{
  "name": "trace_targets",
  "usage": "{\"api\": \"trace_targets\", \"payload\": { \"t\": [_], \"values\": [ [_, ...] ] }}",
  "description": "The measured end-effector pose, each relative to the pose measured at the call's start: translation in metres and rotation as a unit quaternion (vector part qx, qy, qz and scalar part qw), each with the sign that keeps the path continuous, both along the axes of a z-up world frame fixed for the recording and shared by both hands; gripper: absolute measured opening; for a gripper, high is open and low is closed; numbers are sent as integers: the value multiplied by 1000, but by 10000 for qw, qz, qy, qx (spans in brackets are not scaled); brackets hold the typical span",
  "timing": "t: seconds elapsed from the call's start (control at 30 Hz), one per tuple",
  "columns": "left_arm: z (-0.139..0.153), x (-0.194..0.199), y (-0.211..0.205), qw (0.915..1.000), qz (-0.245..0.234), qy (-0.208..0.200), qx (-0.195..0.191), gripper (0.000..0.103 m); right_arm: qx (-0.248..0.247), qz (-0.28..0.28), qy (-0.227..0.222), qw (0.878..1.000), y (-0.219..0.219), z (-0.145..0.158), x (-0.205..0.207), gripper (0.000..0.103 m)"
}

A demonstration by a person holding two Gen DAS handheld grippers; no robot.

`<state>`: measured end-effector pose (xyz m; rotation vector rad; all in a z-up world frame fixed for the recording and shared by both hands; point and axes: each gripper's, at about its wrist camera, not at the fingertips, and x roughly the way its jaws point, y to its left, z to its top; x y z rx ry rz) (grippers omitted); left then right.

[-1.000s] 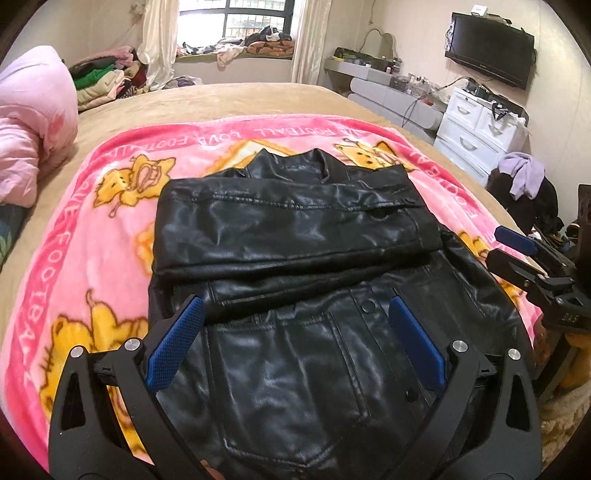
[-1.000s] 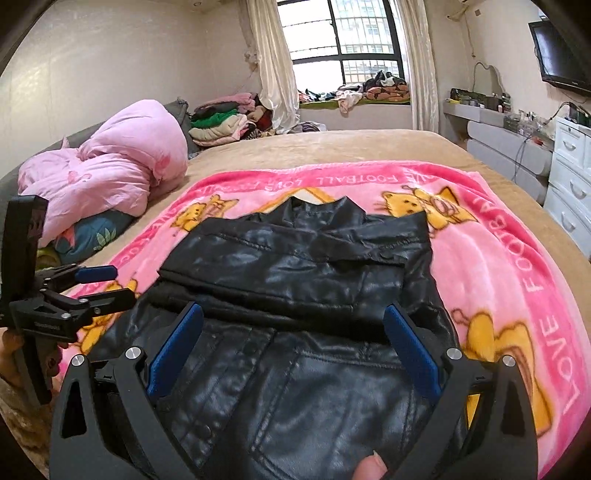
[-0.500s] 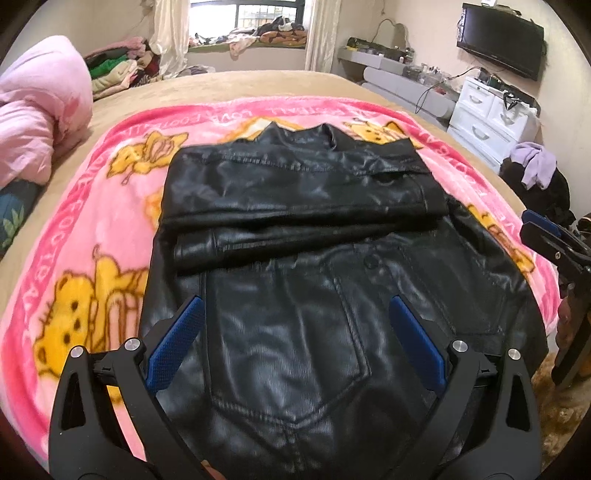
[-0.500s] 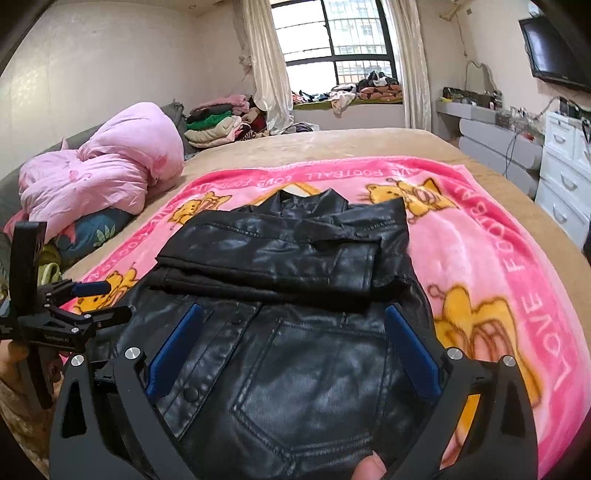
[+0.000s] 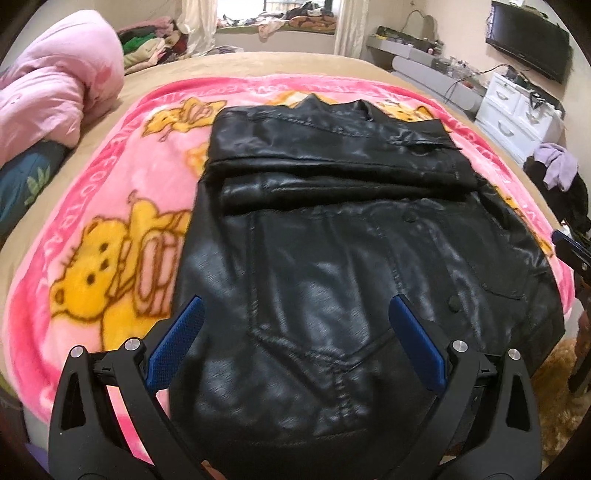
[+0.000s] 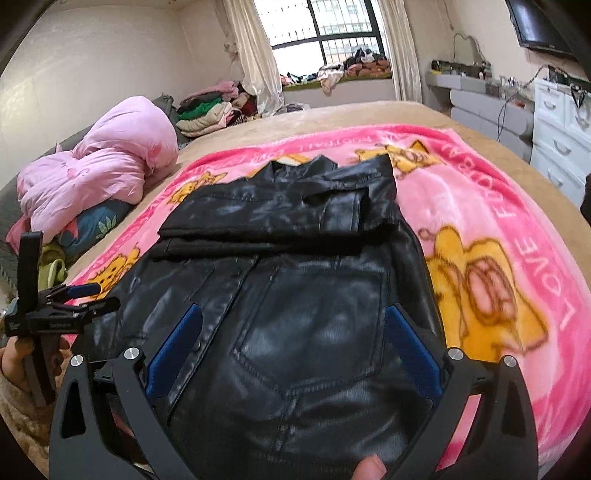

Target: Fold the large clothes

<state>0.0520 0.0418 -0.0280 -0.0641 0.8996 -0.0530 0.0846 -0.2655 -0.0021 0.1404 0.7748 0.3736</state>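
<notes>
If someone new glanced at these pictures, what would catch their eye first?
A glossy black leather jacket lies mid-bed, sleeves folded across its chest, on a bright pink cartoon-bear blanket. Both the left gripper and the right gripper hover open over its hem.

Bare pink blanket [image 5: 122, 206] lies open along both long sides of the black leather jacket [image 5: 332, 258]. A rolled pink duvet [image 6: 103, 177] blocks the bed's [image 6: 351, 114] far left edge; its far end is bare.

Bedrm: barred window [image 6: 325, 33], white drawers [image 5: 517, 110], wall TV [image 5: 528, 42].
</notes>
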Motion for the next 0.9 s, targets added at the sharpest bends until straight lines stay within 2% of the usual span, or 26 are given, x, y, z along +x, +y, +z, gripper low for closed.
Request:
{"api": "trace_targets", "payload": {
  "t": [0.47,0.67,0.9],
  "values": [
    [-23,-16,33,9985,352,414,-12,94,-603,-424,932,9929,-44,-18,-24,98],
    [-39,-25,48,9965,380,716,-207,94,-607,-214,1171,9910,-58,-28,-33,98],
    [-47,-33,59,9928,259,925,-716,94,-670,131,1447,9871,-56,-36,-32,97]
  ]
}}
